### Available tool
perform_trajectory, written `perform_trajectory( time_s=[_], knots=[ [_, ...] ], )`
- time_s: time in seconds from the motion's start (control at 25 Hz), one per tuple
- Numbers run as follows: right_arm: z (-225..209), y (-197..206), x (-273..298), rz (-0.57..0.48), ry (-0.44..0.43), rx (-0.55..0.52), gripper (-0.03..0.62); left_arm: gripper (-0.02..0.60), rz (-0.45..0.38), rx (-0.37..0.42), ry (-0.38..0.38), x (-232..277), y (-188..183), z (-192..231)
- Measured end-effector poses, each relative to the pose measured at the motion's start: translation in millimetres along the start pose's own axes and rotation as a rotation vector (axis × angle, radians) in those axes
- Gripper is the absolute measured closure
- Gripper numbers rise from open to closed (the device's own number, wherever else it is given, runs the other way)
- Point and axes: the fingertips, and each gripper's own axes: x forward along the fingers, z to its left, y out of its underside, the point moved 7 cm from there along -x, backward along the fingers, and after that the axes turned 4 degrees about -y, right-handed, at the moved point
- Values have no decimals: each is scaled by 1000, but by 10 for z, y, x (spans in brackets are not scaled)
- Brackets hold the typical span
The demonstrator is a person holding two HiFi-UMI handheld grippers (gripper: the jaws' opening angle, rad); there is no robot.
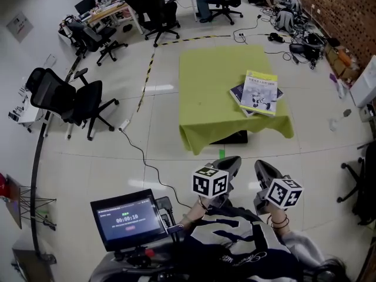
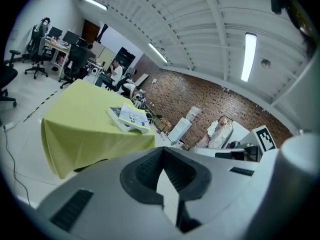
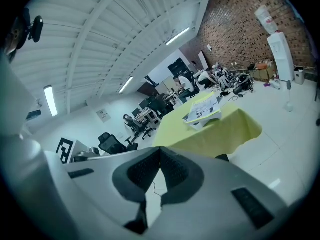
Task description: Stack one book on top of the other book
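Observation:
On the green-clothed table [image 1: 211,98] a yellow-and-white book [image 1: 260,91] lies on top of a dark blue book [image 1: 238,93], near the table's right front corner. Both grippers hang low by the person's body, well short of the table. My left gripper [image 1: 232,160] is shut with nothing in it, and my right gripper [image 1: 261,167] beside it is also shut and holds nothing. In the left gripper view the closed jaws [image 2: 162,151] point towards the table [image 2: 85,114] and the stacked books [image 2: 132,118]. The right gripper view shows its closed jaws [image 3: 160,151] below the books [image 3: 204,109].
Black office chairs [image 1: 82,101] stand on the tiled floor at the left, with a cable [image 1: 141,151] trailing past them. A small monitor [image 1: 128,219] is mounted by the person's body. Desks, seated people and cable clutter line the back and the brick wall [image 1: 346,16].

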Motion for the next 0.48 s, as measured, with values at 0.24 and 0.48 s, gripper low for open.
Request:
perform_trajectory(
  time_s=[0.24,0.48],
  knots=[
    [-106,1,-189,-22,-8,22,599,577,3,-11,-19,-33,99,-147],
    [-188,39,-235,-12,-32,30,599,577,15,-6,-37,-26,199,-250]
  ],
)
